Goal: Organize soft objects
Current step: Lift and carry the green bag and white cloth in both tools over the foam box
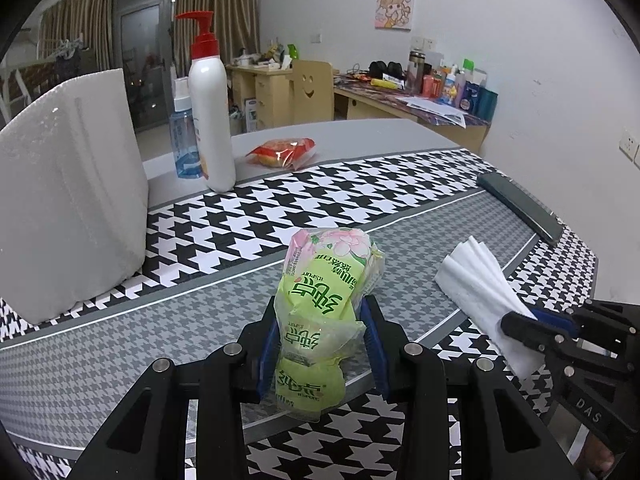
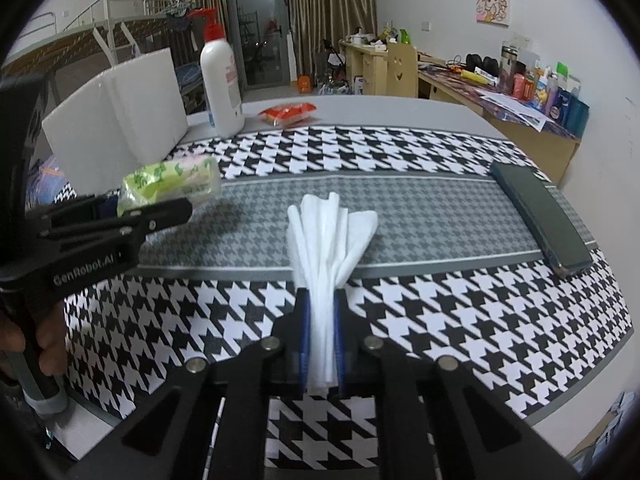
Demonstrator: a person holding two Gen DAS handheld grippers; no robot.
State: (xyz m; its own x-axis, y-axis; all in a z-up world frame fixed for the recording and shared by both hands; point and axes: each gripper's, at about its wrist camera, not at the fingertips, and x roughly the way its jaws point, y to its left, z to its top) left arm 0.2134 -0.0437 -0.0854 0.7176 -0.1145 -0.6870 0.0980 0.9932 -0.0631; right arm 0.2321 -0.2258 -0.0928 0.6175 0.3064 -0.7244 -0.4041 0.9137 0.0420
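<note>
My left gripper (image 1: 320, 312) is shut on a green and pink tissue pack (image 1: 324, 280), its blue pads squeezing the pack's sides; the pack sticks out forward above the houndstooth cloth. The same pack (image 2: 172, 184) and left gripper (image 2: 160, 210) appear at the left of the right wrist view. My right gripper (image 2: 321, 296) is shut on a bundle of white tissues (image 2: 328, 232) that fans out ahead of the fingers. In the left wrist view that bundle (image 1: 476, 280) is at the right, pinched by the right gripper (image 1: 520, 320).
A white foam block (image 1: 68, 192) stands at the left, with a white pump bottle (image 1: 210, 120) and a blue spray bottle (image 1: 185, 140) behind it. A red snack packet (image 1: 282, 153) lies further back. A dark flat case (image 2: 540, 216) lies at the right edge of the table.
</note>
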